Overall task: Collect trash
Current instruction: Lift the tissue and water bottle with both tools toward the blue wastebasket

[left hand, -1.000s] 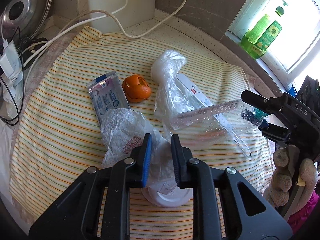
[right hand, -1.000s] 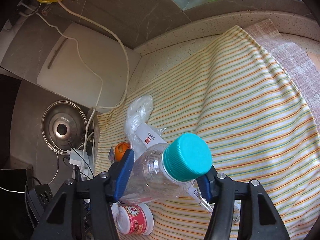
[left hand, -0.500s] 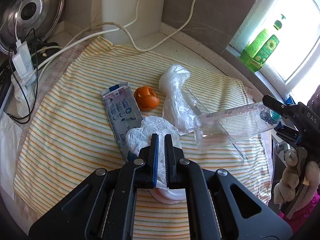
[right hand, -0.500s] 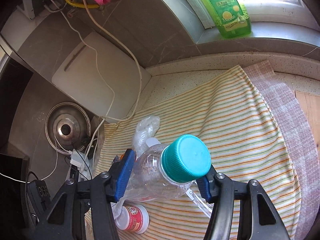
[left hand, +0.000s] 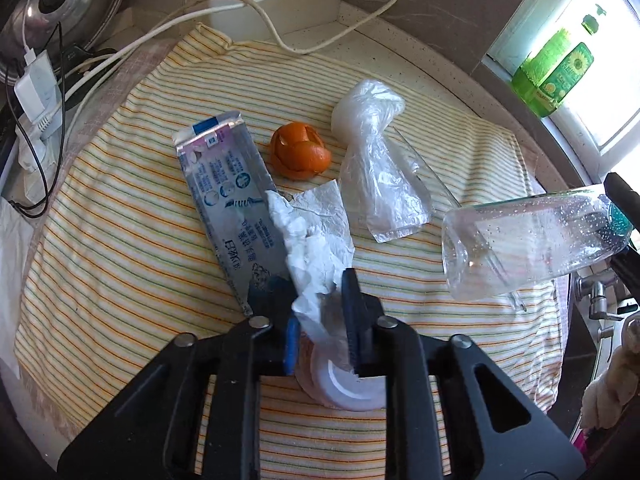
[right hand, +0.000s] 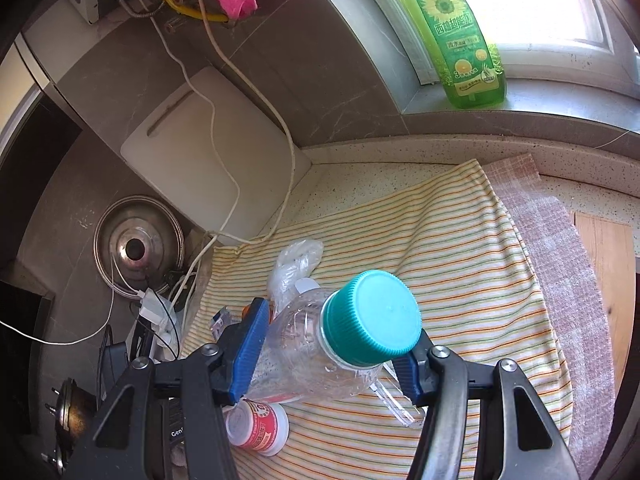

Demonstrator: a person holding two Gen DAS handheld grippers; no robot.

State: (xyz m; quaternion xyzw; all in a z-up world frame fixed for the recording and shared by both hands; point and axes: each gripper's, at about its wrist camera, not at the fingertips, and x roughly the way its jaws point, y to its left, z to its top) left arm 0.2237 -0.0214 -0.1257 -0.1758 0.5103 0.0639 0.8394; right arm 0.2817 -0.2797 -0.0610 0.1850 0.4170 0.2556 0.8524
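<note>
Partly hidden: small pot (left hand: 344,388) behind crumpled tissue (left hand: 316,248) in left gripper (left hand: 320,320).

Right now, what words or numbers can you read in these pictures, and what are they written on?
"3": on the green dish soap bottle on the windowsill; its Chinese lettering is too small to read.
"Gen": partial white text on the right hand-held gripper body.
Silver toothpaste tube: Chinese print, too blurred to read.
Small red-labelled jar: label too blurred to read.
</note>
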